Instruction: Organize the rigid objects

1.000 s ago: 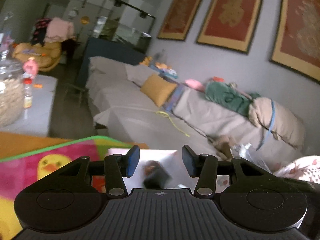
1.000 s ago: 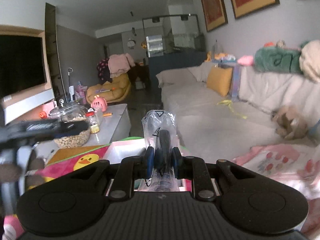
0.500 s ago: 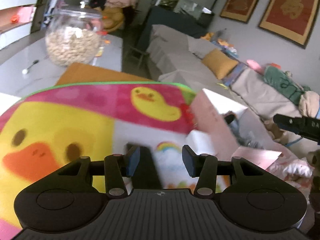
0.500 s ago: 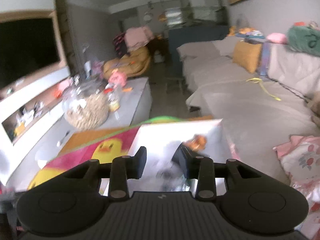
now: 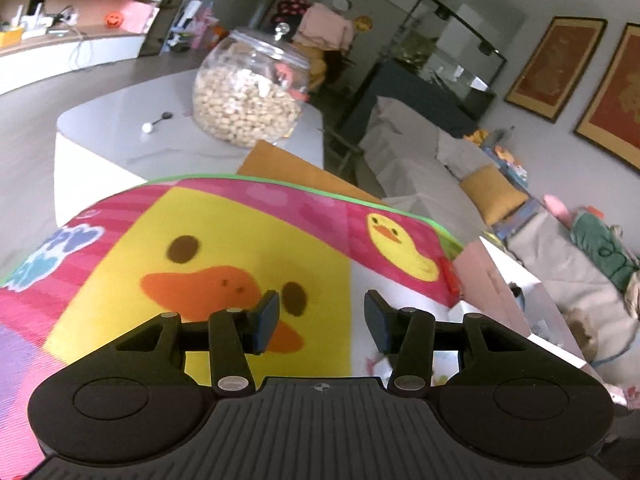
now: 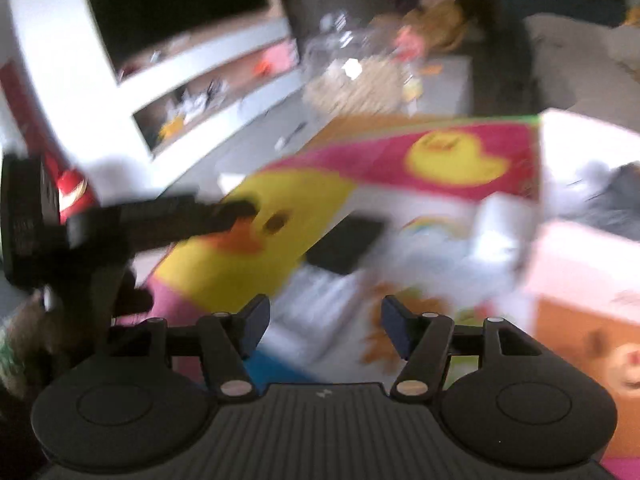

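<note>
A bright play mat (image 5: pixel 224 240) printed with a large yellow duck covers the near part of the low grey table (image 5: pixel 120 120), its green-trimmed far edge curling just short of a brown sheet (image 5: pixel 280 168) that lies beneath it. Beyond that edge, toward the table's far end, stands a round glass jar (image 5: pixel 248 96) filled with pale nuts, with a small spoon (image 5: pixel 156 122) lying apart from it near the table's left edge. At the mat's right edge sits an open pink and white box (image 6: pixel 580 184), and something dark lies inside it, too blurred to name. On the mat itself, near the duck's beak, lies a flat black rectangular object (image 6: pixel 346 244), beside a white box (image 6: pixel 500 232) that stands just left of the pink one.

The left gripper (image 5: pixel 320 316) hangs over the big duck's face, its fingers set moderately apart with nothing between them. The right gripper (image 6: pixel 324 326), seen through heavy motion blur, points down at the mat's near part; its fingers have just been opening and stand apart, empty, with the black object beyond their tips.
</note>
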Tool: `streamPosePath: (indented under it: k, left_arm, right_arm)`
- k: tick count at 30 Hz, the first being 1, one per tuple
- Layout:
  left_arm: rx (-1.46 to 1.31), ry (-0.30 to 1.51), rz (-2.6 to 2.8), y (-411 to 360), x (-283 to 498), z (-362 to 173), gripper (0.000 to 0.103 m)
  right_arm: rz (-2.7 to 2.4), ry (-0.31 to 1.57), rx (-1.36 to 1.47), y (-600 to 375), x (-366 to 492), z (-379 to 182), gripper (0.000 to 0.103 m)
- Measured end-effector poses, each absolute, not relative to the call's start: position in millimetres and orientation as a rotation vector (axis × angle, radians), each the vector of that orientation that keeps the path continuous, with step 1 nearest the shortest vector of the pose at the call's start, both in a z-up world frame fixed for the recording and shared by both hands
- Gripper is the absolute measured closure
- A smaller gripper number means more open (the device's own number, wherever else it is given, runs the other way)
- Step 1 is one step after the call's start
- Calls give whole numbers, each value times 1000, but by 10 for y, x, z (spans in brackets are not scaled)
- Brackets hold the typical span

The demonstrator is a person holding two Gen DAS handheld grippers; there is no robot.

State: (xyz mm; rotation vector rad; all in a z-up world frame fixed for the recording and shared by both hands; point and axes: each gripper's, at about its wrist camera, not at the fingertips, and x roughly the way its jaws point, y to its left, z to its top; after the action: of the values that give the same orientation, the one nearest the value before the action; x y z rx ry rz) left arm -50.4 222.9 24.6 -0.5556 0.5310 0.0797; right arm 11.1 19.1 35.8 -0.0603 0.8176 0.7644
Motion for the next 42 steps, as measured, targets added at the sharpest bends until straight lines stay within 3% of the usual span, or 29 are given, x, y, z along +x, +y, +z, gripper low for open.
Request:
streamPosePath:
  k: [2, 4, 10, 12, 13, 16, 25, 28, 31, 36, 42]
  left_arm:
    - [-562, 534, 80, 2249, -524, 229, 52]
    - [-565, 539, 79, 2237, -538, 204, 52]
    - [-568, 554, 67, 2158, -495, 153, 52]
    - [-558, 550, 45, 2105, -470, 187, 52]
    - [-548, 548, 31, 2082, -444, 213, 52]
    - [-503, 545, -23, 1955, -358, 313, 52]
    - [-357, 607, -274, 1261, 300, 389, 52]
    - [-386, 641, -336, 1052, 661, 383, 52]
    - [-359, 678, -328, 842, 1068, 365, 52]
    - [-217, 767, -233, 664, 1554, 196, 52]
    - [-155, 776, -332, 746, 1312, 127, 53]
  right_arm:
    - [727, 828, -123, 420, 89, 247, 39]
    - [673, 816, -137, 561, 124, 184, 30]
    - [690, 873, -94, 571, 258, 118, 30]
    - [687, 847, -101, 520, 226, 115, 35]
    - [690, 840, -102, 475, 195, 113, 46]
    - [702, 832, -112, 281, 101, 166, 55]
    - [505, 764, -107, -772, -99, 199, 56]
    - [474, 758, -68, -1123, -151, 194, 53]
    - [432, 759, 21, -1402, -110, 126, 37]
    - [444, 721, 131, -1580, -113, 55, 36]
    - [465, 715, 154, -1586, -93, 49, 30]
